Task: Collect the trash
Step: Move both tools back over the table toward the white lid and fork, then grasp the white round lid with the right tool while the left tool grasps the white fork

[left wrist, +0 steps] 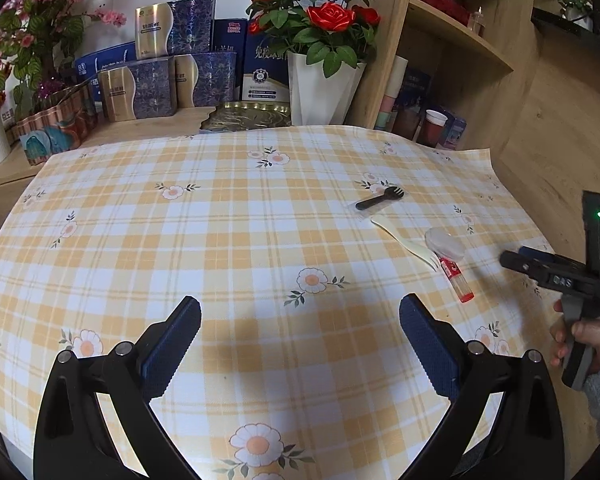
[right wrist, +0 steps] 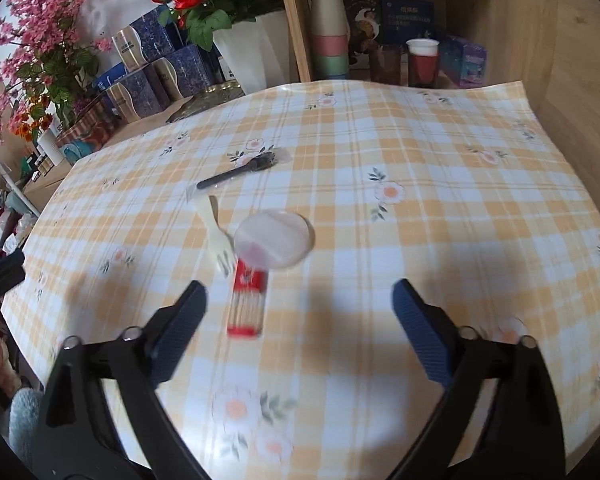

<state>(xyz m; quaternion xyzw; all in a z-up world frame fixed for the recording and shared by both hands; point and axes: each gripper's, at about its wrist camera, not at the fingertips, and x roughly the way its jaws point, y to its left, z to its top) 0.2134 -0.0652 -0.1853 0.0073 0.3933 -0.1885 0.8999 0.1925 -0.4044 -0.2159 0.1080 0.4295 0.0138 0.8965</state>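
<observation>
Trash lies on the yellow plaid tablecloth (left wrist: pixel 220 240): a wrapped black fork (left wrist: pixel 380 199) (right wrist: pixel 240 172), a cream plastic fork (left wrist: pixel 408 244) (right wrist: pixel 216 236), a clear round lid (left wrist: pixel 444 243) (right wrist: pixel 274 238) and a red toothpick tube (left wrist: pixel 456 278) (right wrist: pixel 248 300). My left gripper (left wrist: pixel 300 316) is open and empty above the cloth, left of the trash. My right gripper (right wrist: pixel 300 300) is open and empty, just short of the toothpick tube, which lies near its left finger. The right gripper also shows in the left wrist view (left wrist: pixel 512 260).
Red roses in a white vase (left wrist: pixel 324 92), blue and gold boxes (left wrist: pixel 168 80), a gold tray (left wrist: pixel 248 118) and pink flowers (left wrist: pixel 32 32) stand at the back. A wooden shelf (right wrist: pixel 380 60) with stacked cups (right wrist: pixel 330 32) borders the cloth's far right.
</observation>
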